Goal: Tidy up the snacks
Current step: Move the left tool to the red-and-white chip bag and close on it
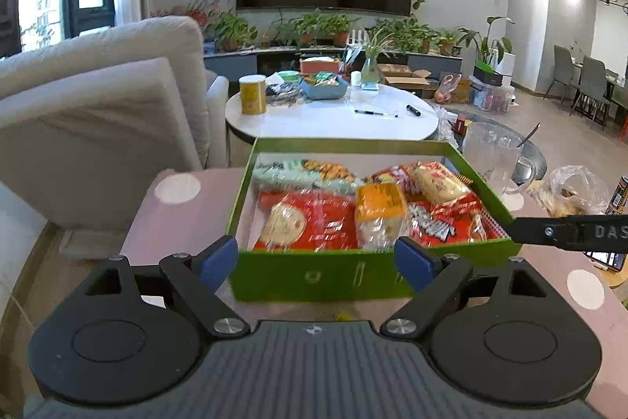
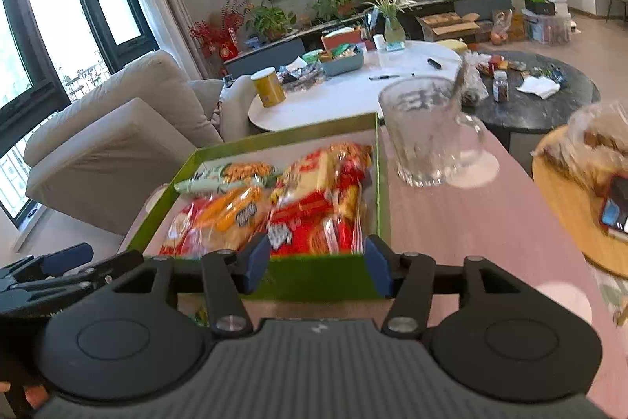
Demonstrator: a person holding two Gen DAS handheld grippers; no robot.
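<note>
A green box (image 1: 314,277) stands on the pink table (image 1: 176,222), filled with snack packets: red ones (image 1: 310,222), an orange one (image 1: 378,207) and a pale green one (image 1: 282,171). My left gripper (image 1: 316,262) hovers just before the box's near wall, open, with nothing held between its blue pads. A black finger (image 1: 549,232) of the right gripper reaches in at the box's right corner. In the right wrist view the right gripper (image 2: 318,268) is open in front of the box (image 2: 219,146), at its near right corner. The left gripper's fingers (image 2: 66,256) show at the lower left.
A glass mug (image 2: 424,140) stands on the table just right of the box. A plastic bag of food (image 2: 596,144) and a phone (image 2: 616,211) lie on a round wooden stool at the right. A beige sofa (image 1: 98,112) is left; a white round table (image 1: 333,116) lies beyond.
</note>
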